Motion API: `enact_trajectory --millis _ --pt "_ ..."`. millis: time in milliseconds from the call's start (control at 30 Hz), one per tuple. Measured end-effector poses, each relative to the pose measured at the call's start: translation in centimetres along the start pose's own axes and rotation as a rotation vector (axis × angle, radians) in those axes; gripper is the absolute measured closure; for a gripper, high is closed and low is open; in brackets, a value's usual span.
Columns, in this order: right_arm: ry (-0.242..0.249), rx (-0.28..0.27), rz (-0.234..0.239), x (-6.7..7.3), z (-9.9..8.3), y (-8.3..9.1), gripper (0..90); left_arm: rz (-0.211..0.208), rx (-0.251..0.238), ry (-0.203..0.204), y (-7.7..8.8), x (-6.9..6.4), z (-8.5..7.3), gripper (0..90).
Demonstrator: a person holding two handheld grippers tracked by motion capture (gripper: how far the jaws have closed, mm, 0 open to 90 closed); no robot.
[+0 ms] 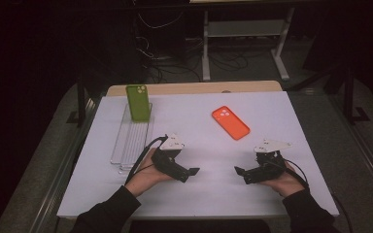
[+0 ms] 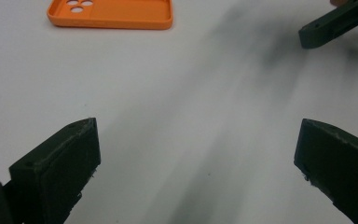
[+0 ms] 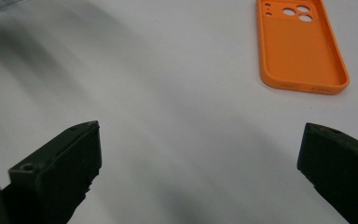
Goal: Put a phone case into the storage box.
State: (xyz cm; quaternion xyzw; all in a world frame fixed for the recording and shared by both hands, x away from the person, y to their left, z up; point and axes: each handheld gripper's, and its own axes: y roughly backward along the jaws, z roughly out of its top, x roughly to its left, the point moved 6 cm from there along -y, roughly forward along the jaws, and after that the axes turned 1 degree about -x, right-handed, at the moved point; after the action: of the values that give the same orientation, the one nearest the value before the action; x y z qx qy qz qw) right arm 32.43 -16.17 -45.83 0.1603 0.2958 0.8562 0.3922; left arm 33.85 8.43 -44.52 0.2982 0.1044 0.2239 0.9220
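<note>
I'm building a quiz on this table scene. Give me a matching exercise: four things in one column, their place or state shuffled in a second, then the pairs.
1. orange phone case
2. green phone case
3. clear rack
4. left gripper

a. standing upright at the rack's far end
b. jaws open, holding nothing
c. lying flat on the white table
d. at the table's left side, holding a case

Pairs: 1-c, 2-a, 3-d, 4-b

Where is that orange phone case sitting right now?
In the high view, the orange phone case lies flat on the white table, right of centre, beyond the right gripper. It is well to the right of the green phone case standing in the clear rack.
</note>
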Motion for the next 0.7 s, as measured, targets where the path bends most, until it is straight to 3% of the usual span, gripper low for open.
enact_trajectory --millis 133,267,700 --pt "-0.007 0.025 0.005 -0.2 0.3 0.0 0.0 0.008 -0.015 0.003 0.1 0.0 -0.1 0.0" --pt "-0.026 0.052 -0.014 -0.5 0.8 -0.1 0.0 -0.004 0.004 -0.004 -0.2 -0.2 -0.6 0.6" --pt "-0.049 0.053 -0.029 -2.6 4.4 -2.1 6.4 -0.008 0.002 -0.004 -0.3 -0.1 -0.5 0.6"
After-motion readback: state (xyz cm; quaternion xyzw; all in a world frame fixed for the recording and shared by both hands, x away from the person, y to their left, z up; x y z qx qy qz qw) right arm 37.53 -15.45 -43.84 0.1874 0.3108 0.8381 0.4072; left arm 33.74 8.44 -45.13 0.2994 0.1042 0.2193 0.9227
